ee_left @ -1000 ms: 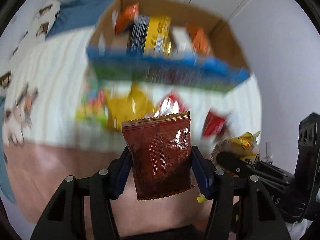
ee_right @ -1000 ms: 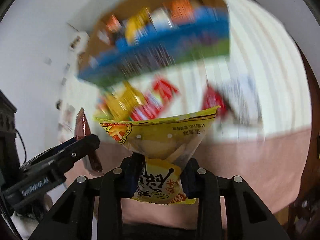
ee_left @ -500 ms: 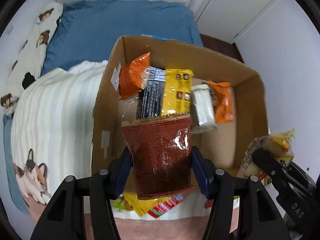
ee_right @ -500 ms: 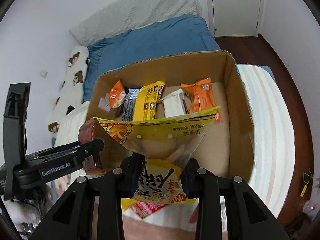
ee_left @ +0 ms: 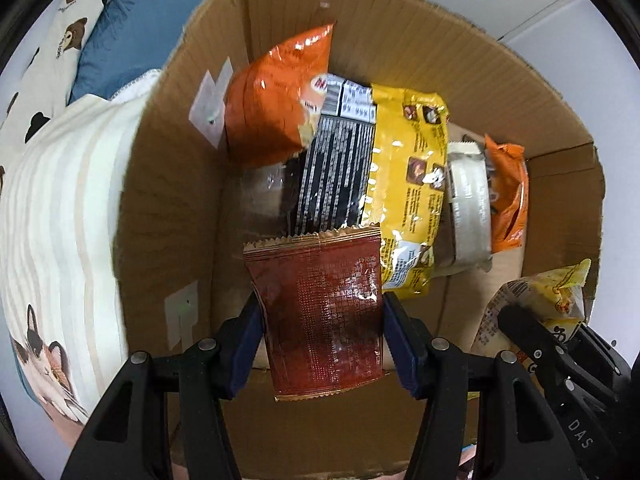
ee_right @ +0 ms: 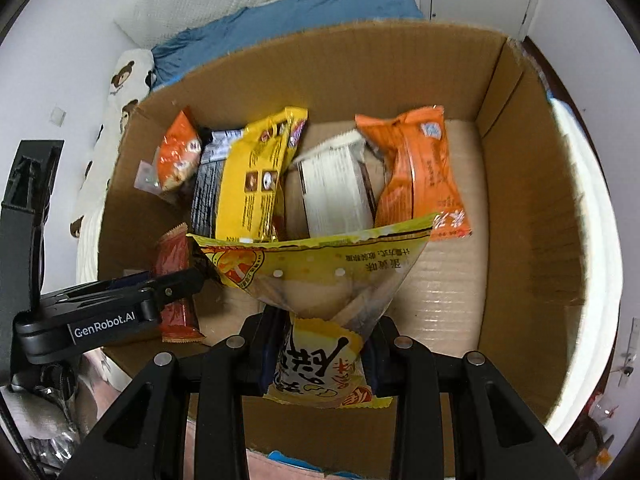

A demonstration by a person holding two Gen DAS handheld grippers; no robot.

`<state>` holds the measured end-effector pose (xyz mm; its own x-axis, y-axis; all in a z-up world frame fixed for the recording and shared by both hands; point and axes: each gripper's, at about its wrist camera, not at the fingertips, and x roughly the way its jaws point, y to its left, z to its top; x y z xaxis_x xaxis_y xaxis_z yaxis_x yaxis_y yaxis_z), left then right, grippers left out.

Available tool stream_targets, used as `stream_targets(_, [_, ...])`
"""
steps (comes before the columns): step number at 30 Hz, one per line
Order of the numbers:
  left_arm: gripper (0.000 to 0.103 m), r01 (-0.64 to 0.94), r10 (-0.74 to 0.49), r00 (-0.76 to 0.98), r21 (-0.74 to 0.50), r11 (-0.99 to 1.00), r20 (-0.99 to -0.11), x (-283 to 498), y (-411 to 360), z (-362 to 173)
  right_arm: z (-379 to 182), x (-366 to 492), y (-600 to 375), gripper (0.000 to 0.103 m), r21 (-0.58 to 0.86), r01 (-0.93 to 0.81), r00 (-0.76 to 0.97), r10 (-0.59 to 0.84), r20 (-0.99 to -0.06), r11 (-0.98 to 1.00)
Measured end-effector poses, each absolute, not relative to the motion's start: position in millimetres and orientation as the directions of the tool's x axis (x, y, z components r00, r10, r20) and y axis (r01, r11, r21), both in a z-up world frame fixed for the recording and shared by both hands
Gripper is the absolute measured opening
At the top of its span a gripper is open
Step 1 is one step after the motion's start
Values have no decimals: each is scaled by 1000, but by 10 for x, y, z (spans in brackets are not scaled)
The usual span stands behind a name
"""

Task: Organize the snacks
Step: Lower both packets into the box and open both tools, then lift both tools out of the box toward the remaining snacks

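1. Left gripper [ee_left: 322, 334], black w/ blue pads: clamped on a dark red-brown glossy foil packet [ee_left: 320, 312], flat, rectangular, zigzag crimped top edge, fine print on its face; packet stands upright over the near part of the box
2. Right gripper [ee_right: 322, 354], black: jaws pinched nearly together on the waist of a yellow crinkly plastic snack bag w/ clear panel [ee_right: 316, 276]; the film bunches at the pinch, top fans out wide
3. Open brown corrugated cardboard box [ee_right: 532, 184], ribbed walls, rough-cut rim; sits on a cream striped blanket [ee_left: 60, 216] w/ cat print; both held packs are above its floor
4. In the box, leaning along the far wall, left to right: puffy orange shiny bag [ee_left: 276, 96], black pack w/ white print [ee_left: 340, 168], yellow glossy bag [ee_left: 412, 168], white wrapped block [ee_right: 334, 184], orange pillow pack [ee_right: 416, 172]
5. Blue bedding [ee_right: 304, 12] beyond the box
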<state>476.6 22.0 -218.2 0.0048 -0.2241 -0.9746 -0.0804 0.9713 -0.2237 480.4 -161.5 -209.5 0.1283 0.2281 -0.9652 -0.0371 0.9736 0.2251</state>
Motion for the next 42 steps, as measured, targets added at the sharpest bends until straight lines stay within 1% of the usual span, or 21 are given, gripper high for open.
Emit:
stream_targets(1, [56, -77, -225, -5, -224, 972, -974, 4769, 215, -2203, -2142, 4820, -1602, 40, 231, -43, 105, 234, -966, 972])
stream_targets(2, [56, -78, -221, -12, -219, 973, -975, 4770, 216, -2217, -2208, 4837, -1600, 45, 238, -41, 68, 241, -968, 970])
stream_targets(4, [59, -89, -231, -12, -230, 969, -973, 4786, 236, -2239, -2293, 4846, -1618, 85, 259, -22, 23, 260, -965, 966])
stream_targets(5, [65, -87, -239, -5, -237, 967, -971, 4788, 240, -2229, -2305, 4848, -1616, 87, 249, -29, 24, 250, -968, 968])
stream_targets(6, [70, -86, -243, -2, -242, 966, -970, 4786, 233, -2213, -2302, 4841, -1607, 87, 226, -45, 30, 228, -973, 973])
stream_targets(7, [72, -82, -247, 0, -246, 966, -969, 4786, 217, -2195, -2300, 4836, -1601, 87, 211, -54, 31, 213, -977, 976])
stream_targets(8, [79, -75, -247, 1, -247, 966, -969, 4787, 195, -2179, -2298, 4830, -1605, 87, 210, -51, 30, 212, -977, 976])
stream_targets(9, [86, -69, -243, 2, -242, 968, -970, 4779, 172, -2162, -2298, 4822, -1617, 91, 213, -43, 25, 214, -977, 976])
stream_targets(10, [88, -65, -238, 6, -238, 969, -971, 4772, 150, -2142, -2289, 4819, -1622, 94, 210, -42, 28, 212, -977, 977])
stream_targets(15, [89, -31, -210, 49, -212, 977, -976, 4702, 69, -1998, -2136, 4721, -1610, 94, 184, -55, 66, 188, -980, 981])
stream_targets(21, [89, -17, -184, 170, -189, 982, -968, 4479, 84, -1712, -1855, 4504, -1703, 94, 161, -39, 157, 165, -974, 986])
stream_targets(28, [89, 3, -129, 330, -136, 991, -935, 4062, 124, -1380, -1506, 4193, -1772, 94, 139, -28, 282, 141, -949, 990])
stream_targets(36, [89, 41, -104, 418, -95, 995, -902, 3638, 124, -1087, -1191, 3768, -1752, 94, 118, -47, 378, 127, -917, 992])
stream_targets(42, [89, 60, -101, 494, -82, 995, -863, 3339, 128, -766, -900, 3455, -1696, 94, 107, -65, 448, 124, -886, 992])
